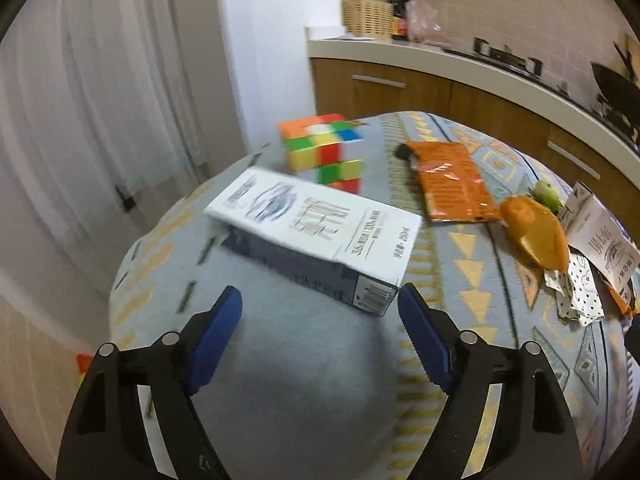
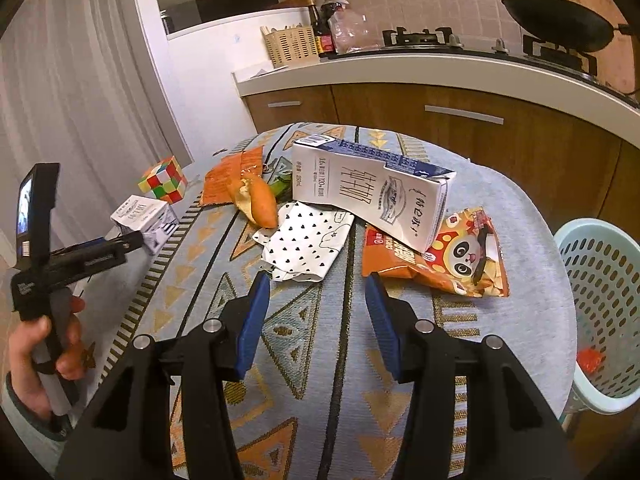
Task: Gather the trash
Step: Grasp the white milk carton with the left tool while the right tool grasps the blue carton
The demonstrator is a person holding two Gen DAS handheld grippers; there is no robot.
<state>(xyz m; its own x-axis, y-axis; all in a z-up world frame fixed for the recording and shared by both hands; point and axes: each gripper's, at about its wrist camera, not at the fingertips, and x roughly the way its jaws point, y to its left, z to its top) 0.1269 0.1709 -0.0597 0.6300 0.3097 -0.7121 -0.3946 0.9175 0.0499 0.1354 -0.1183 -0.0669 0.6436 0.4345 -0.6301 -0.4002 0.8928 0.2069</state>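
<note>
My left gripper (image 1: 320, 298) is open and empty, just short of a white and blue milk carton (image 1: 316, 232) lying on the table; the same carton shows in the right wrist view (image 2: 144, 218). My right gripper (image 2: 318, 280) is open and empty above the cloth, near a white dotted wrapper (image 2: 304, 240). Behind it lie a second milk carton (image 2: 368, 192), a panda snack bag (image 2: 448, 260), an orange peel (image 2: 256, 200) and an orange wrapper (image 2: 228, 176). The orange wrapper (image 1: 452, 182) and the peel (image 1: 536, 232) also show in the left wrist view.
A colour cube (image 1: 324, 152) stands behind the left carton. A pale green laundry-style basket (image 2: 604, 316) with a red scrap inside stands right of the patterned table (image 2: 312, 360). A kitchen counter (image 2: 440, 68) with a wok runs behind.
</note>
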